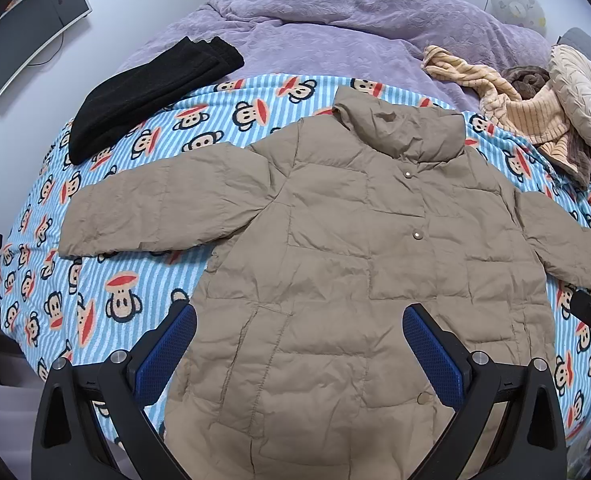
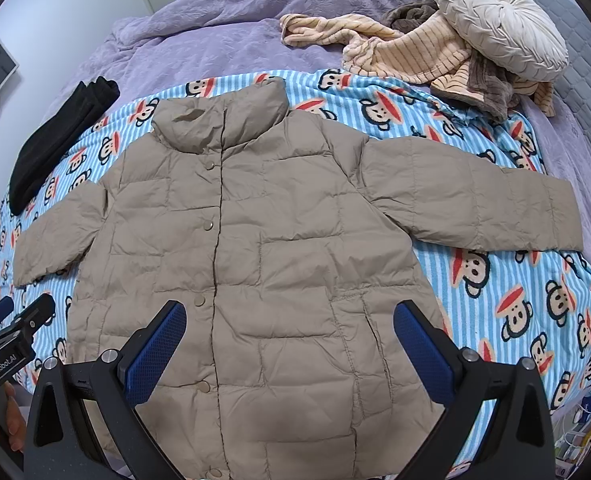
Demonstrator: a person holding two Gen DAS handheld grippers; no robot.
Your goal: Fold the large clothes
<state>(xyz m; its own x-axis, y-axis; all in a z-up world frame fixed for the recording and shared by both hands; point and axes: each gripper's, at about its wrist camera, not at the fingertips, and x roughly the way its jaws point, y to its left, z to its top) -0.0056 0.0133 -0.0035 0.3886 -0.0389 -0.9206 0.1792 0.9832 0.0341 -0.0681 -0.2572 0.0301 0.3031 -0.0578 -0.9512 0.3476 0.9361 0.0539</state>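
A tan quilted puffer jacket (image 1: 335, 248) (image 2: 255, 240) lies flat and face up on a blue striped monkey-print blanket (image 1: 107, 288) (image 2: 515, 292), snaps closed, collar toward the far side, both sleeves spread out sideways. My left gripper (image 1: 299, 320) hovers open above the jacket's lower front, nothing between its blue pads. My right gripper (image 2: 289, 316) is open too, above the lower hem area, holding nothing. In the right wrist view the left gripper (image 2: 11, 320) shows at the left edge, with a hand below it.
A folded black garment (image 1: 147, 92) (image 2: 55, 144) lies at the blanket's far left. Crumpled beige and brown striped clothes (image 1: 527, 108) (image 2: 427, 56) and a round cream cushion (image 2: 499, 20) sit at the far right. A purple quilt (image 1: 335, 28) covers the far bed. A monitor (image 1: 31, 20) hangs left.
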